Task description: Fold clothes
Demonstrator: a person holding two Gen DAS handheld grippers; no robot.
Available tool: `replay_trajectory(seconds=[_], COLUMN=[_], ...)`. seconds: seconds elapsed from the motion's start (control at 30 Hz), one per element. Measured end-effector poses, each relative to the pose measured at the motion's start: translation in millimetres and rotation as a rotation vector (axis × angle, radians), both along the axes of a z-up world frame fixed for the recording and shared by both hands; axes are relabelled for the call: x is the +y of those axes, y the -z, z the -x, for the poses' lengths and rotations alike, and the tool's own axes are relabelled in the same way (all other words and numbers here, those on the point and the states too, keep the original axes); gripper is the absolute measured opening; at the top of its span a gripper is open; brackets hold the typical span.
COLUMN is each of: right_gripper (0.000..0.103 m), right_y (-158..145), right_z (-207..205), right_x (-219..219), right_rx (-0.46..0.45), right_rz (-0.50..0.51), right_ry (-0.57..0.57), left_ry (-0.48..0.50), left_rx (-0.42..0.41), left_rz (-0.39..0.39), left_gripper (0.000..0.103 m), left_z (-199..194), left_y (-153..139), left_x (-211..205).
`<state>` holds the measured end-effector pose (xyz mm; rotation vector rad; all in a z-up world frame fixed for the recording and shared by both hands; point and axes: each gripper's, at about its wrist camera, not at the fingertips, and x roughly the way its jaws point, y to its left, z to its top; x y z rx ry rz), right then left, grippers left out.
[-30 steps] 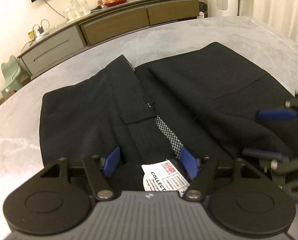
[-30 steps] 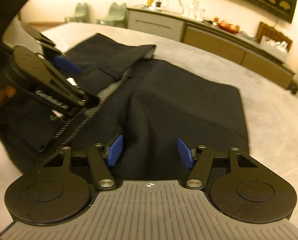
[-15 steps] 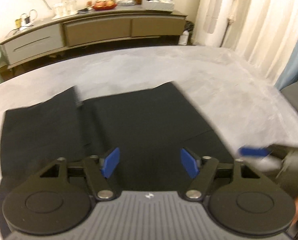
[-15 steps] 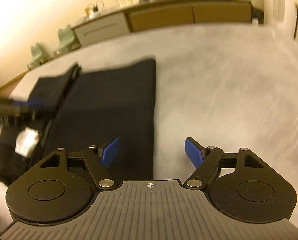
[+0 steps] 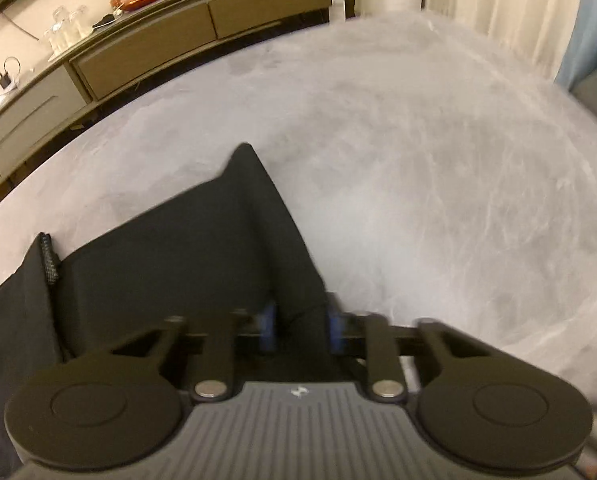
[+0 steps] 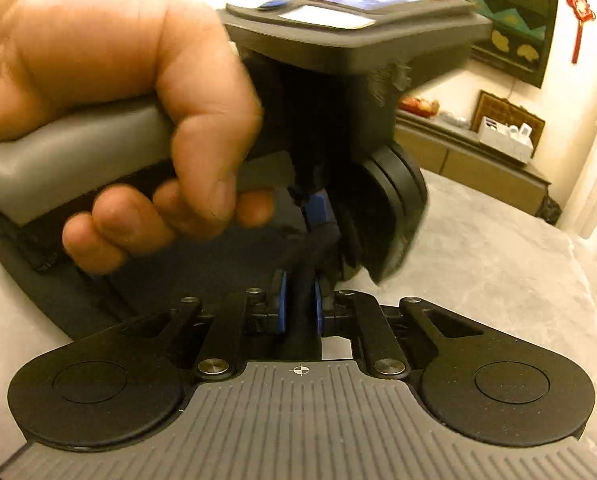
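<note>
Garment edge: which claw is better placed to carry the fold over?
Probably neither alone: left claw and right claw both pinch the same edge of the garment, side by side.

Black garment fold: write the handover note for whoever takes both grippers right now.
Left gripper: jaws shut on a ridge of the black garment.
Right gripper: jaws shut on the same dark cloth, close under the left unit and the person's left hand.
Garment lies on the grey table, partly folded.
Done: both edges gripped.
Left: carry the fold over, lay it flat, release.
</note>
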<state>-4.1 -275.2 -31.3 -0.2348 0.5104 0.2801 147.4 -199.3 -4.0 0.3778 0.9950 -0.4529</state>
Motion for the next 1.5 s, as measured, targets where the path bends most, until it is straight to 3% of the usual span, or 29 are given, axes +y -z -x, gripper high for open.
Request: replay_trajectory(seconds=[0.1, 0.27, 0.3, 0.33, 0.4, 0.5, 0.57, 0.67, 0.8, 0.83, 0.9, 0.97, 1.03, 1.1, 1.17, 1.23, 1.3, 1.37, 1.43, 1.5], right_gripper=[0.044, 0.07, 0.075, 0.075, 0.075, 0.075, 0.075, 0.075, 0.072, 0.066, 0.073, 0.074, 0.073, 0.069, 0.07, 0.071, 0.073, 0.073, 0.074, 0.077], right_y=[-17, -53, -55, -52, -39, -15, -4, 3, 16, 20, 20, 17, 13, 7, -7, -22, -28, -23, -13, -1], right_z=[0, 23, 27, 28, 27, 22, 22, 25, 20, 14, -5, -25, -41, -51, -52, -47, -37, -34, -34, -32], right_x=[-11, -1, 5, 14, 37, 72, 91, 116, 151, 157, 144, 116, 72, 30, -1, -21, -27, -18, 1, 20], right_rx=[0.008, -0.02, -0.013, 0.004, 0.055, 0.126, 0.151, 0.115, 0.07, 0.077, 0.108, 0.136, 0.151, 0.166, 0.165, 0.168, 0.215, 0.319, 0.452, 0.555], right_rz=[-0.145, -0.309, -0.316, -0.311, -0.28, -0.193, -0.139, -0.086, 0.031, 0.076, 0.101, 0.114, 0.144, 0.156, 0.025, -0.208, -0.485, -0.717, -0.9, -0.995], right_ry=[0.003, -0.103, -0.131, -0.158, -0.213, -0.266, -0.292, -0.356, -0.432, -0.423, -0.326, -0.188, -0.009, 0.145, 0.222, 0.222, 0.129, 0.008, -0.113, -0.171], left_ry=[-0.062, -0.328, -0.413, -0.499, -0.67, -0.815, -0.777, -0.699, -0.635, -0.59, -0.455, -0.282, -0.237, -0.26, -0.291, -0.342, -0.389, -0.431, -0.462, -0.488], left_rx=[-0.024, -0.098, -0.103, -0.105, -0.098, -0.009, -0.001, 0.017, 0.006, 0.007, 0.024, 0.06, 0.068, 0.067, 0.064, 0.073, 0.064, 0.052, 0.046, 0.044], left_rz=[0.116, 0.291, 0.299, 0.3, 0.317, 0.401, 0.34, 0.267, 0.313, 0.32, 0.349, 0.401, 0.458, 0.497, 0.532, 0.583, 0.597, 0.603, 0.631, 0.666], left_gripper=[0.014, 0.017, 0.026, 0.029, 0.049, 0.051, 0.056, 0.056, 0.06, 0.063, 0.069, 0.063, 0.064, 0.062, 0.062, 0.061, 0.061, 0.061, 0.061, 0.06], left_z=[2, 9, 10, 12, 22, 46, 55, 66, 86, 94, 110, 123, 128, 124, 120, 116, 112, 110, 101, 92], left_y=[-40, -79, -72, -62, -40, -17, -9, 7, 16, 16, 15, 13, 10, 8, 6, 7, 7, 9, 11, 13], left_x=[53, 218, 252, 284, 343, 384, 378, 359, 326, 313, 286, 260, 257, 268, 279, 292, 298, 304, 315, 322])
